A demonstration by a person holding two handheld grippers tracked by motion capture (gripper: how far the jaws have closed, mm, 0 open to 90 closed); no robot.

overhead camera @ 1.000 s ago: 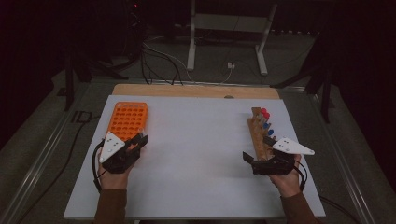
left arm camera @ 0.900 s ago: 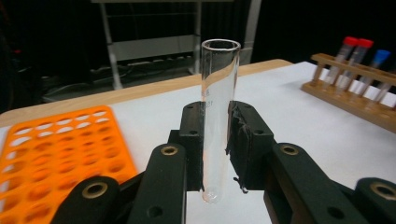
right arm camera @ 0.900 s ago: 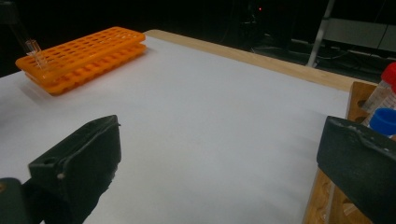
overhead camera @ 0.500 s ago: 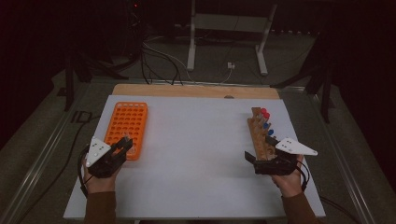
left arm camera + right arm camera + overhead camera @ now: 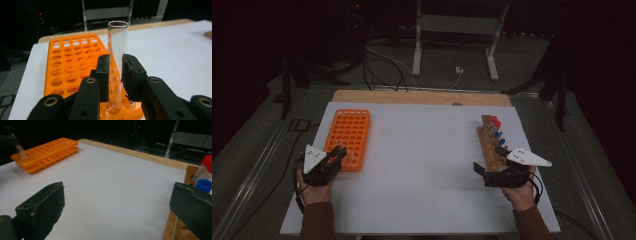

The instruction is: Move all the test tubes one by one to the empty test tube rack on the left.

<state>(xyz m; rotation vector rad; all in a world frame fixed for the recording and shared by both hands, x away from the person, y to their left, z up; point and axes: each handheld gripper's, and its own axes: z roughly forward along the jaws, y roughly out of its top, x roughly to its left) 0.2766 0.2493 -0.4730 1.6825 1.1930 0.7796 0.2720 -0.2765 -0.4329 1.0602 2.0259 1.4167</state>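
A clear glass test tube (image 5: 117,47) stands upright between the pads of my left gripper (image 5: 116,62), which is shut on it. The tube's bottom rests in a hole at the near edge of the orange rack (image 5: 72,65). From above, my left gripper (image 5: 337,154) sits at the near end of the orange rack (image 5: 348,136). My right gripper (image 5: 488,159) is open at the near end of a wooden rack (image 5: 490,145) that holds red- and blue-capped tubes. In the right gripper view, my right gripper (image 5: 120,202) has wide jaws with nothing between them.
A white table top (image 5: 422,165) lies between the two racks, with a wooden strip (image 5: 422,97) along its far edge. A blue cap (image 5: 205,185) and a red cap (image 5: 207,161) rise beside my right jaw. Cables and a metal stand lie on the floor beyond.
My left gripper has moved left along the near end of the orange rack and sunk a little, with the tube in it. The right gripper has stayed put.
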